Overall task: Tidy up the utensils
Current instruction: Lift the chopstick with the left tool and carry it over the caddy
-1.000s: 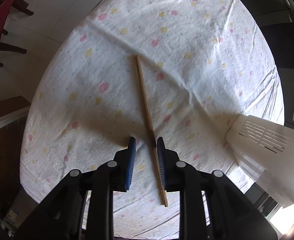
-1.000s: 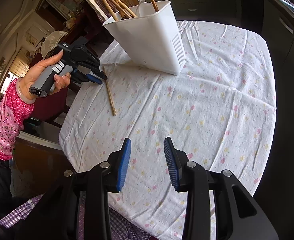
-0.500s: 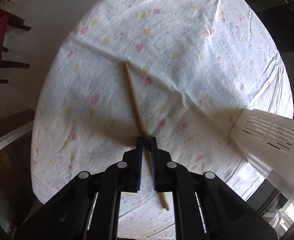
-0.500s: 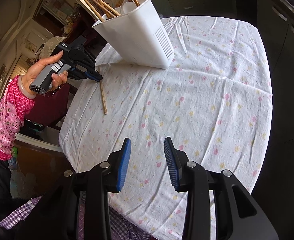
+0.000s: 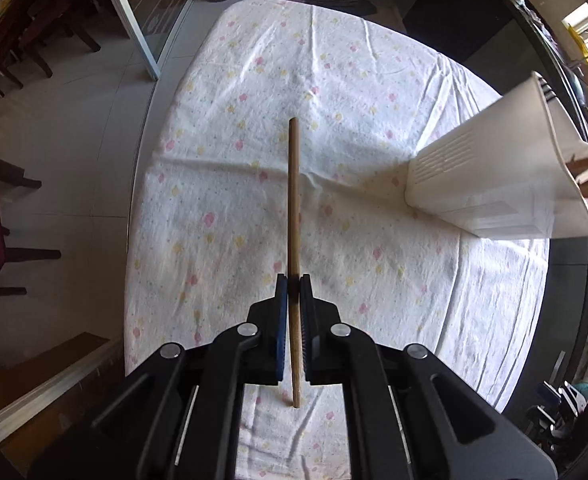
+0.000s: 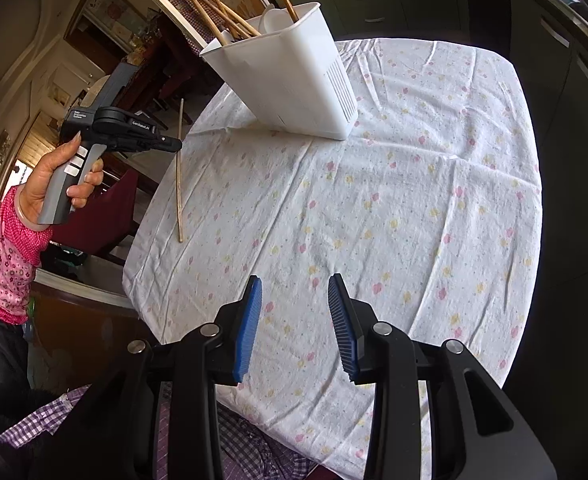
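chopstick (image 5: 293,200) hangs clear above the cloth (image 5: 373,280), pinched near one end by the closed left gripper (image 5: 292,280), likely for carrying to the bin (image 6: 294,76) with the others, while the right gripper (image 6: 295,304) waits half open and empty.

The left gripper (image 6: 174,145) has small white letters on its black body. The writing on its side looks like "GenRobot.AI". A second small white label sits at the back end of the body, above the hand (image 6: 60,178), but those words are too tiny to read. Nothing else in the pictures has words or numbers.
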